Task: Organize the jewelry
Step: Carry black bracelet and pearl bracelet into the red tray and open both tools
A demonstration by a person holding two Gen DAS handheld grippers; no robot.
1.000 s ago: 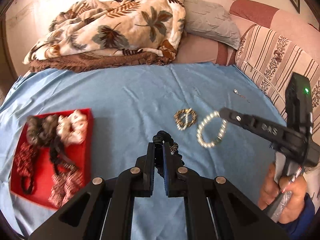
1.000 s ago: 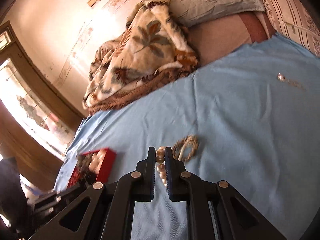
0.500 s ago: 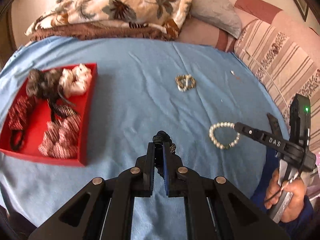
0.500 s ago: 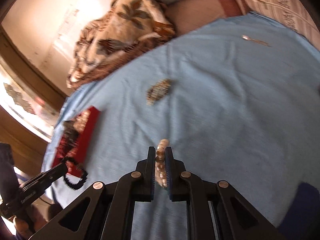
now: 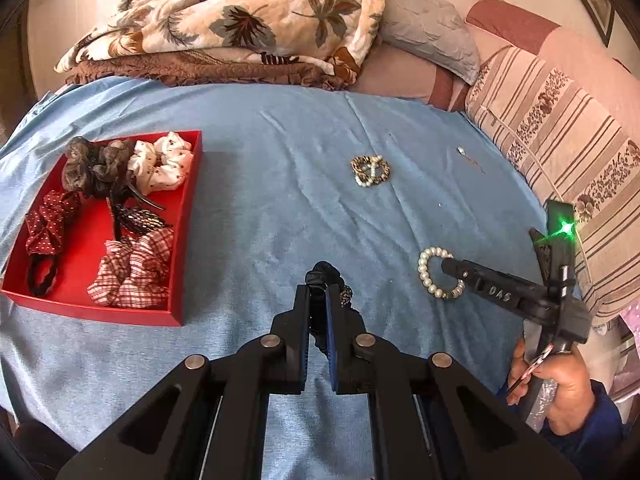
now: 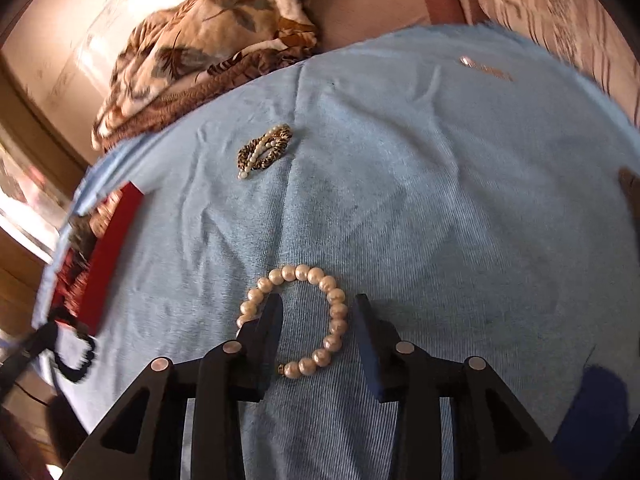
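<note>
My left gripper (image 5: 318, 294) is shut on a black beaded bracelet (image 5: 326, 276) and holds it above the blue sheet. My right gripper (image 6: 318, 312) is open, its jaws straddling one side of a white pearl bracelet (image 6: 298, 274) that lies flat on the sheet. In the left wrist view the pearl bracelet (image 5: 430, 276) lies at the tip of the right gripper (image 5: 450, 268). A gold-and-pearl bracelet pile (image 5: 370, 170) lies farther back; it also shows in the right wrist view (image 6: 264, 150). A red tray (image 5: 182, 252) with scrunchies sits at the left.
A small silver pin (image 5: 464, 154) lies on the sheet at the back right. A leaf-print blanket (image 5: 240, 28) and a grey pillow (image 5: 428, 36) lie behind. Striped cushions (image 5: 560, 140) border the right side. The blue sheet (image 5: 272, 200) covers the bed.
My right gripper carried the pearl bracelet toward the near side, set it on the sheet and opened. My left gripper stays shut on the black bracelet and has drawn back.
</note>
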